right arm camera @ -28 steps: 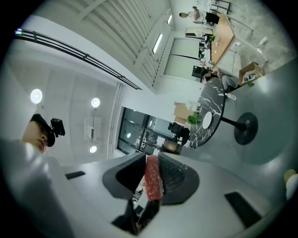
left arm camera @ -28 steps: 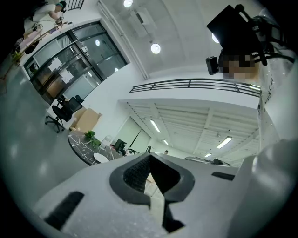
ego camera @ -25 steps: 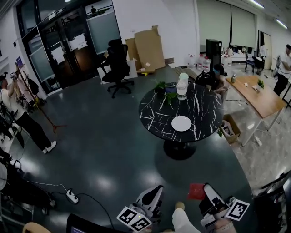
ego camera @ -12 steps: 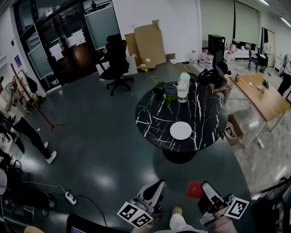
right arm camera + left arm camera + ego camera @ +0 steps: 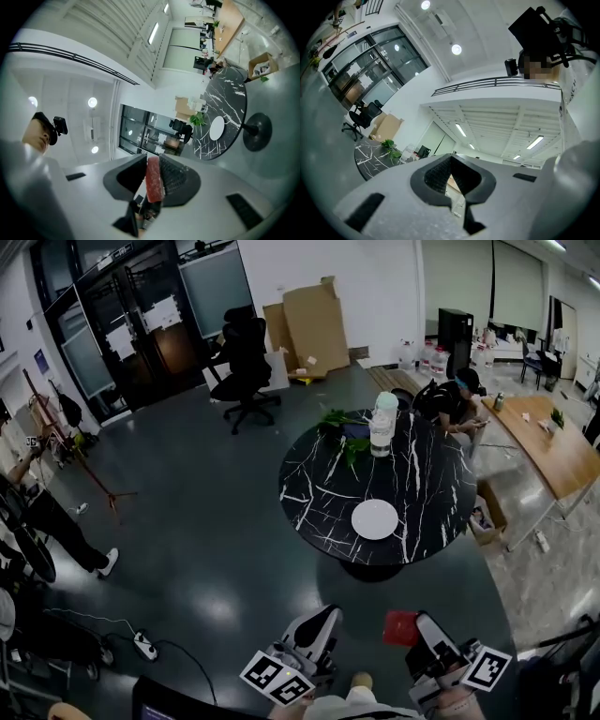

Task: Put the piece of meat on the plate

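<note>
A white plate (image 5: 375, 518) lies near the front edge of a round black marble table (image 5: 319, 488), well ahead of both grippers. My right gripper (image 5: 419, 645) is low at the bottom of the head view, shut on a red piece of meat (image 5: 400, 627). In the right gripper view the meat (image 5: 153, 180) stands upright between the dark pads (image 5: 176, 180), with the plate (image 5: 217, 128) far off on the table (image 5: 232, 101). My left gripper (image 5: 312, 641) is beside it at the bottom, and its jaws (image 5: 452, 176) are shut with nothing in them.
On the table's far side stand a clear bottle (image 5: 382, 423) and a green plant (image 5: 342, 427). A person sits behind the table (image 5: 455, 399). An office chair (image 5: 246, 362) and cardboard boxes (image 5: 309, 324) stand at the back, a wooden table (image 5: 553, 442) at right, a power strip (image 5: 145, 646) on the floor.
The view has shifted a little and the table and plate sit slightly nearer. Both grippers stay low at the bottom, the right one still holding the meat.
</note>
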